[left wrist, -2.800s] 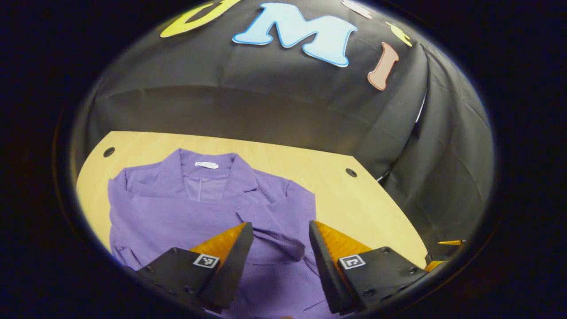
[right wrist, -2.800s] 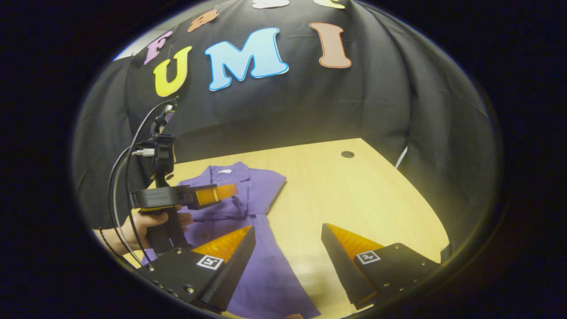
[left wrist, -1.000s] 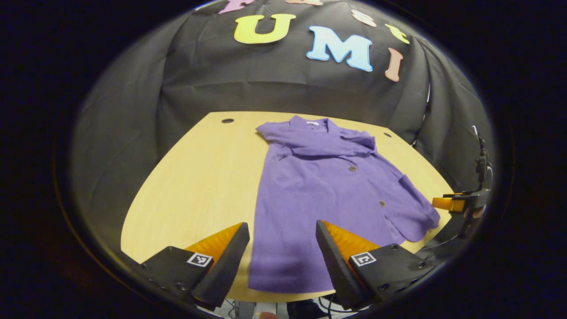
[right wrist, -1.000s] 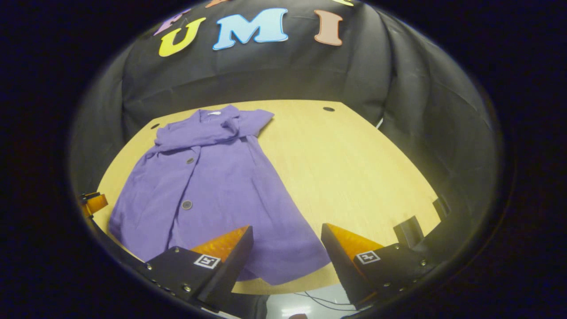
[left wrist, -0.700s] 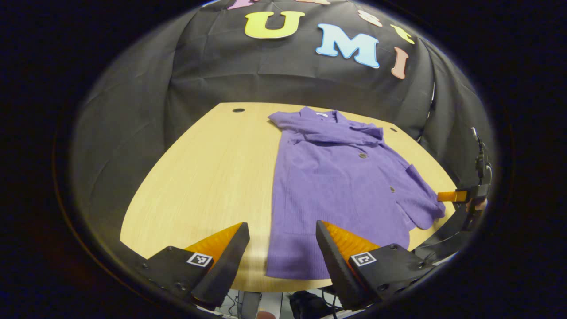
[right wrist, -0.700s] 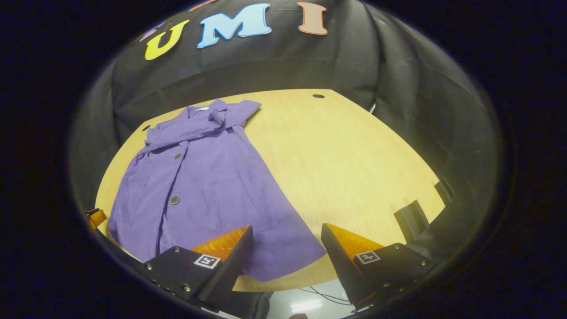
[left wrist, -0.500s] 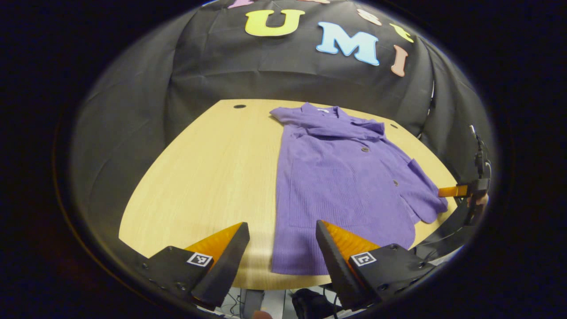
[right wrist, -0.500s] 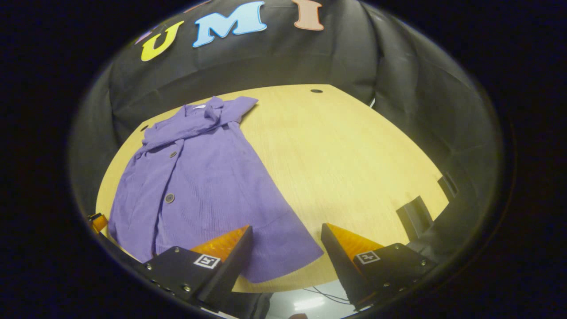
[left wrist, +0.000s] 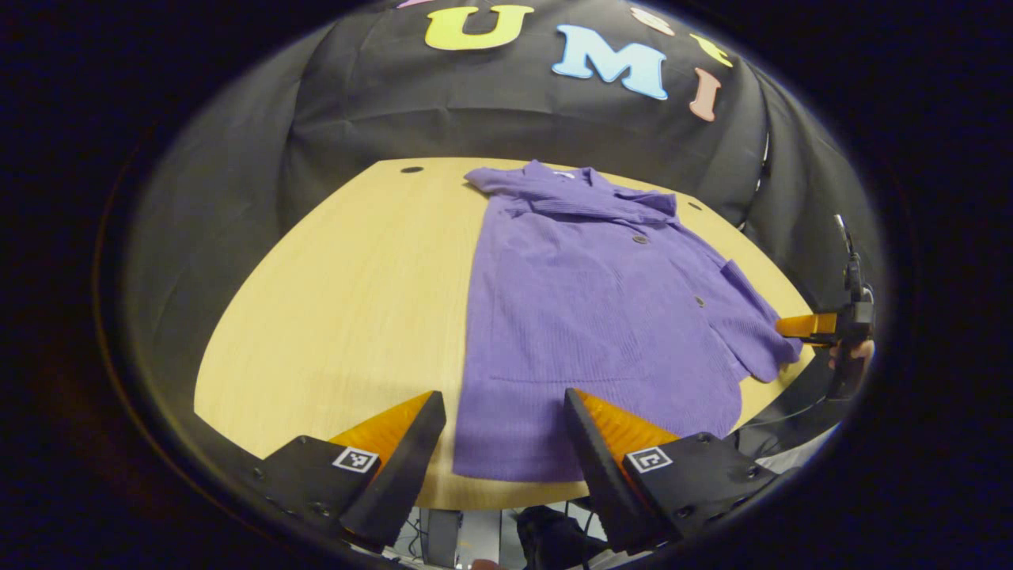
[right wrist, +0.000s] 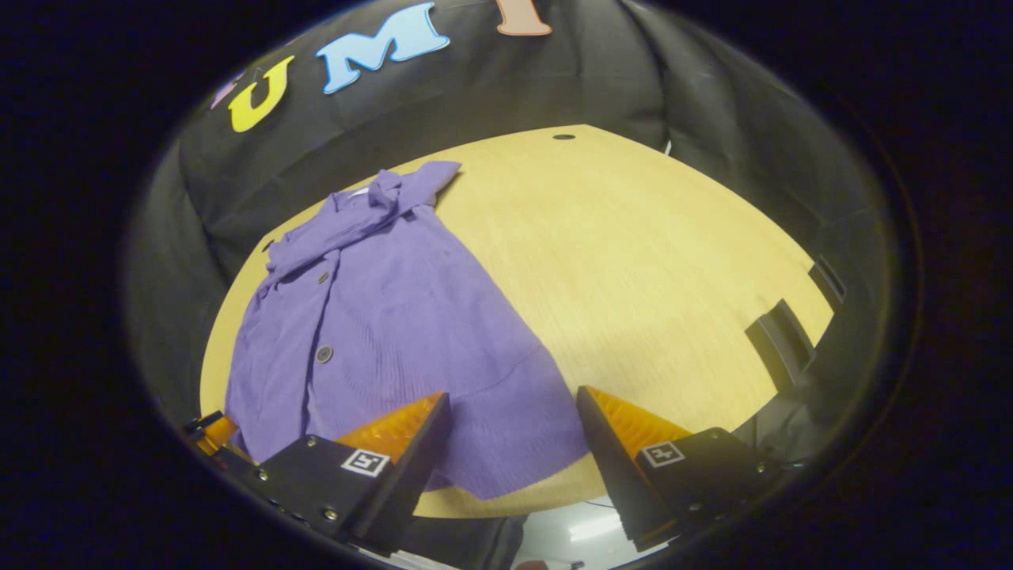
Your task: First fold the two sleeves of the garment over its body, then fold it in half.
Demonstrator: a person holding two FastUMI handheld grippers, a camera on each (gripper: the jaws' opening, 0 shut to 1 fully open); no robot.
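Purple garment (left wrist: 601, 317) lies flat on a light wooden table (left wrist: 348, 301), collar at the far edge near the black cloth wall and hem at the near edge. Both short sleeves (left wrist: 586, 207) are folded across the chest, forming a bunched band just below the collar; the body below is spread out full length, not folded in half. The fabric is ribbed, with dark round buttons (left wrist: 699, 301) running down the front. In the left gripper view, the left gripper (left wrist: 503, 431) hovers over the near edge of the table with its fingers spread apart and nothing between them, above the garment's near left hem corner. In the same view the right gripper (left wrist: 807, 325) shows at the far right, held by a hand (left wrist: 851, 352), close to the hem's right corner. In the right gripper view, that gripper (right wrist: 510, 435) is likewise spread wide and empty, poised above the near right hem corner (right wrist: 554, 463). The tabletop has a pale wood grain, a curved outline, and small dark round holes (right wrist: 564, 137) near its far corners. Two dark bracket-like objects (right wrist: 779, 344) sit at the table's right edge.
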